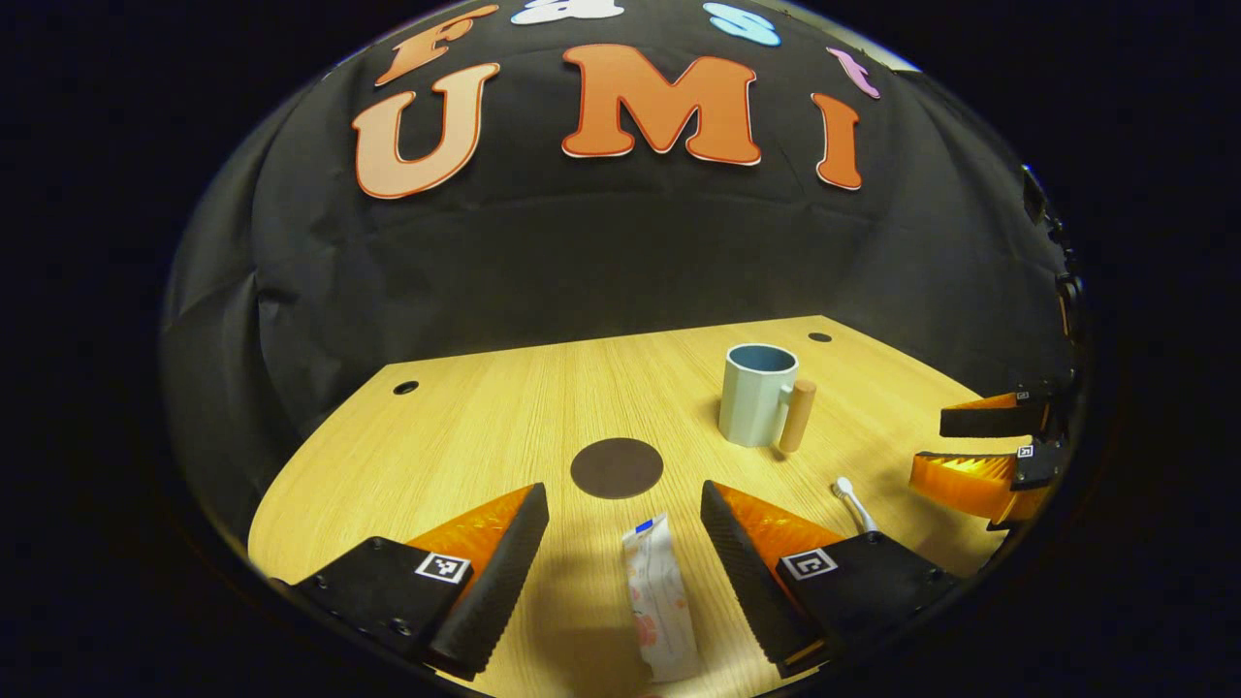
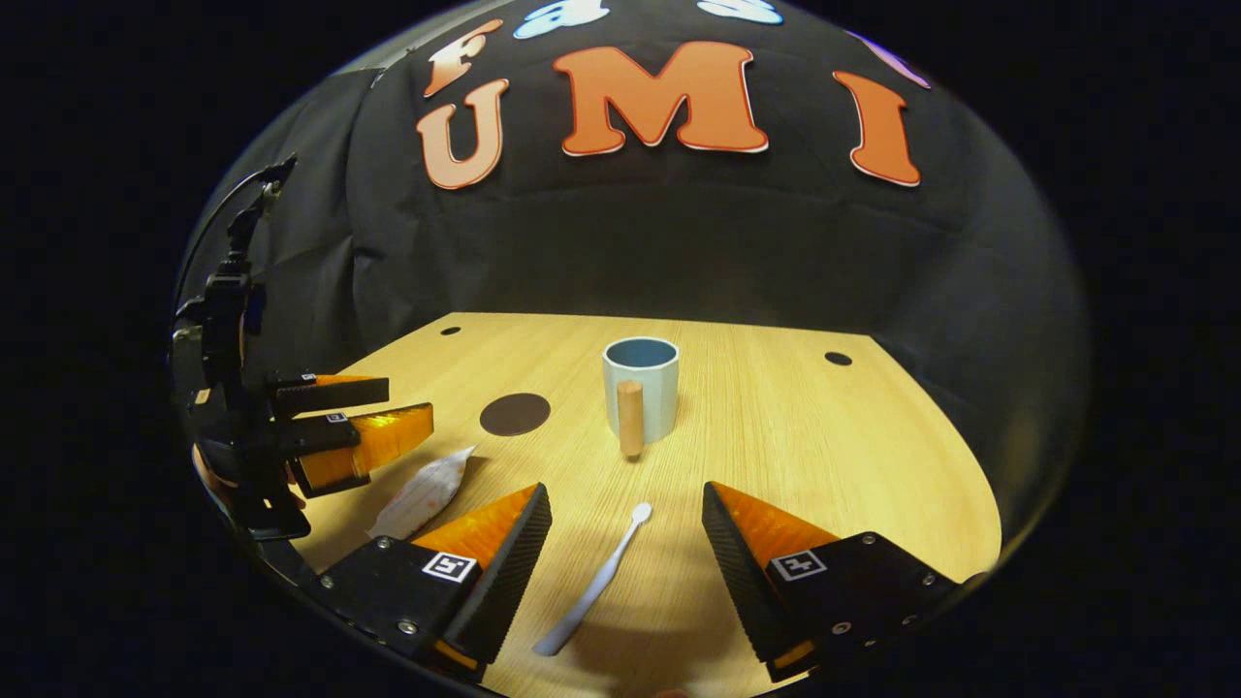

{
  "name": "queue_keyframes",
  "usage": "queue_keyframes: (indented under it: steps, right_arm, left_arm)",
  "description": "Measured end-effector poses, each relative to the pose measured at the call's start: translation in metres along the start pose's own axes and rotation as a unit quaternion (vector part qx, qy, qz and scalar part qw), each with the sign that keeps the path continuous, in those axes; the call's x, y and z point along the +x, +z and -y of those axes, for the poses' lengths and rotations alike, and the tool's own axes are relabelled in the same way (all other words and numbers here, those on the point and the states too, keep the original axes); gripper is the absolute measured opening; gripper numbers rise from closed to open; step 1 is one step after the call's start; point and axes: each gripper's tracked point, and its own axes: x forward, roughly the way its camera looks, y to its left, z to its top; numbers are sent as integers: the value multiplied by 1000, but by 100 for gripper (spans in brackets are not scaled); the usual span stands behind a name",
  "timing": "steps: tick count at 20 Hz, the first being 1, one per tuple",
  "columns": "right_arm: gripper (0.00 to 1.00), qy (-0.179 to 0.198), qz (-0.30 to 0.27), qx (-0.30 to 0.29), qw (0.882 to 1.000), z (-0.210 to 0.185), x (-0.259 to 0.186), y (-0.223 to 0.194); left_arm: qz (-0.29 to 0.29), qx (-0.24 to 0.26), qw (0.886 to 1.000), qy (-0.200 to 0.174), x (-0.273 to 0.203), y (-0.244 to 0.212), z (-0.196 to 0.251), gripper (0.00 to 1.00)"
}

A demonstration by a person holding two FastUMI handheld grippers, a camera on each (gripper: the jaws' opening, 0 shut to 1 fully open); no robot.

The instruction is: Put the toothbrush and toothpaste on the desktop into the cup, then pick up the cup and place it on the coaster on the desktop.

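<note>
A pale blue cup (image 1: 757,395) with a wooden handle stands upright on the wooden desktop (image 1: 504,427); in the right gripper view the cup (image 2: 642,385) is straight ahead. A white toothpaste tube (image 1: 659,599) lies flat between the fingers of my open left gripper (image 1: 625,538), untouched. A white toothbrush (image 2: 593,582) lies between the fingers of my open right gripper (image 2: 628,538), head toward the cup. The round dark coaster (image 1: 617,467) lies just beyond the tube. The toothbrush head (image 1: 846,491) and the right gripper (image 1: 945,444) appear in the left gripper view. The left gripper (image 2: 409,411) hangs over the toothpaste (image 2: 423,492).
The black cloth wall rises behind the desktop. Small dark holes (image 1: 405,387) mark the desktop's far corners. The desktop's curved front edge (image 2: 974,543) runs close to my right gripper. A hand (image 2: 208,475) holds the left gripper.
</note>
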Motion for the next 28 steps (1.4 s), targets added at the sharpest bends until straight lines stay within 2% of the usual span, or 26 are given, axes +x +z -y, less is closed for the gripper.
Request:
queue_keyframes:
  steps: [1, 2, 6, 7, 10, 12, 17, 18, 19, 20, 21, 23, 25, 26, 27, 28]
  right_arm:
    - [94, -1, -11, 5, 1000, -1, 3, -4]
    - [95, -2, -21, 9, 1000, -3, 6, -8]
    - [92, -8, -55, 18, 998, -7, 11, -20]
    - [91, -10, -65, 20, 998, -7, 11, -22]
    - [88, -7, -89, 34, 995, -11, 10, -27]
    - [84, -8, -101, 36, 994, -10, 7, -28]
    - [82, -16, -132, 33, 991, -10, 4, -29]
    - [77, -17, -139, 31, 990, -13, 5, -33]
    - [77, -18, -145, 28, 989, -12, 4, -34]
    - [82, -19, -149, 26, 988, -11, 5, -33]
    - [82, -17, -156, 28, 987, -13, 5, -32]
    - [79, -15, -170, 31, 985, -15, 7, -38]
    - [77, -16, -179, 28, 983, -17, 11, -44]
    - [71, -12, -183, 30, 983, -21, 12, -47]
    - [70, -9, -188, 33, 982, -24, 15, -48]
    - [64, -10, -184, 37, 982, -25, 17, -48]
  left_arm:
    - [-5, 1, 1000, -2, 1, -3, 0, 96]
    - [-10, 1, 1000, -4, 2, -7, 2, 100]
    - [-37, -1, 999, -13, 8, -23, 8, 100]
    - [-46, -3, 999, -16, 9, -28, 9, 96]
    - [-63, -5, 998, -23, 12, -38, 12, 100]
    - [-75, -5, 997, -27, 11, -44, 12, 96]
    - [-107, 9, 994, -31, 12, -58, 11, 97]
    - [-114, 10, 993, -32, 13, -62, 12, 97]
    - [-120, 11, 992, -33, 13, -64, 11, 96]
    - [-126, 9, 991, -37, 16, -67, 12, 96]
    - [-131, 10, 991, -38, 17, -68, 12, 89]
    - [-140, 8, 989, -37, 24, -72, 16, 87]
    - [-150, 8, 988, -37, 24, -77, 17, 74]
    - [-155, 7, 987, -39, 24, -79, 17, 67]
    - [-160, 7, 986, -41, 25, -80, 18, 60]
    - [-165, 6, 985, -42, 24, -82, 19, 60]
